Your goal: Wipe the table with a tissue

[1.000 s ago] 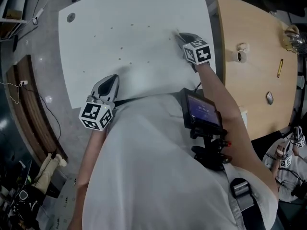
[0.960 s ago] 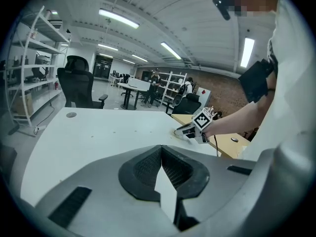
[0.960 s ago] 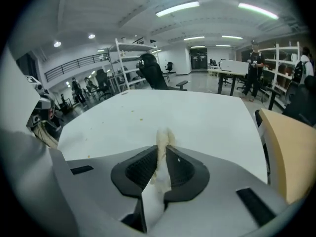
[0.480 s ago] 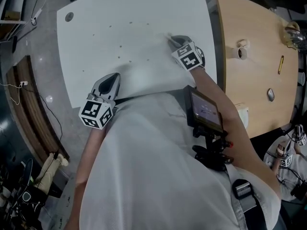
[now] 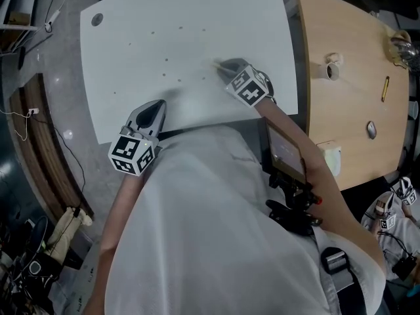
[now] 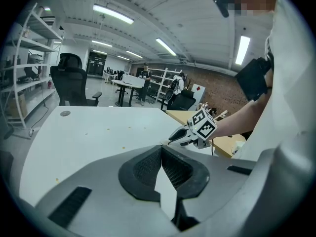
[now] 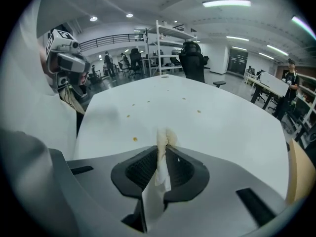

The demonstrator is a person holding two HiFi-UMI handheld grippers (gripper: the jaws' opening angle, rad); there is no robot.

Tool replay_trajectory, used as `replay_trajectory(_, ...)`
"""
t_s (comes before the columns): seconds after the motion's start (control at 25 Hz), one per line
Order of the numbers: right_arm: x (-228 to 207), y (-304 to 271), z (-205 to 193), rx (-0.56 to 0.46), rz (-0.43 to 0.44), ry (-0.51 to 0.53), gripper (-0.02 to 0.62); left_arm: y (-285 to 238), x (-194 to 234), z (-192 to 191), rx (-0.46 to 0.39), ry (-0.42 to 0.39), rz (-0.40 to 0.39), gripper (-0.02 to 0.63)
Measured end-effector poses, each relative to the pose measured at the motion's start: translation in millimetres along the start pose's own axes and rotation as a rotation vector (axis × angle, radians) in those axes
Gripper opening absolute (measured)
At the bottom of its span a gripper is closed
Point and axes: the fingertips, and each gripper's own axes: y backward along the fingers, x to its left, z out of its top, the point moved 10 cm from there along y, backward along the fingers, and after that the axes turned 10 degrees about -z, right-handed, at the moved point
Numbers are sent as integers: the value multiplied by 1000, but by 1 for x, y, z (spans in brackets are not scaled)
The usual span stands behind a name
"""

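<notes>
Tissue [image 7: 161,167], crumpled and tan-tipped, between fingers [image 7: 185,170] of right gripper [image 7: 164,147]

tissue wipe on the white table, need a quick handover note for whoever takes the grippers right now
Right gripper: shut on the tissue, tip down at the surface of the white table, towards its right side.
Left gripper: shut, nothing in it, at the table's near edge.
Done: tissue is gripped and at the surface; how much is already wiped cannot be told.
Left: small brown specks lie scattered over the middle and far part; wipe across them.
</notes>
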Motion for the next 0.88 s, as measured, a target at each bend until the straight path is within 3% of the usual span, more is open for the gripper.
replay_trajectory(0.08,3,-1,-2,-7,79,-69,58,-1,-4,-1,-2,-1,2,6)
replay_trajectory(0.16,2,-2,-6,-24,174,-202,58,-3,-7,-3,-5,-3,6,6)
replay_trajectory(0.28,4,1,-10,-58,195,-292,58,-4,-10,-5,-14,-3,18,6)
replay_trajectory(0.6,30,-5,0,-34,2,-52,58,-1,-15,-11,-24,8,29,6)
replay_trajectory(0.88,61,-4,3,-29,57,32,58,3,-18,-19,-30,23,46,6)
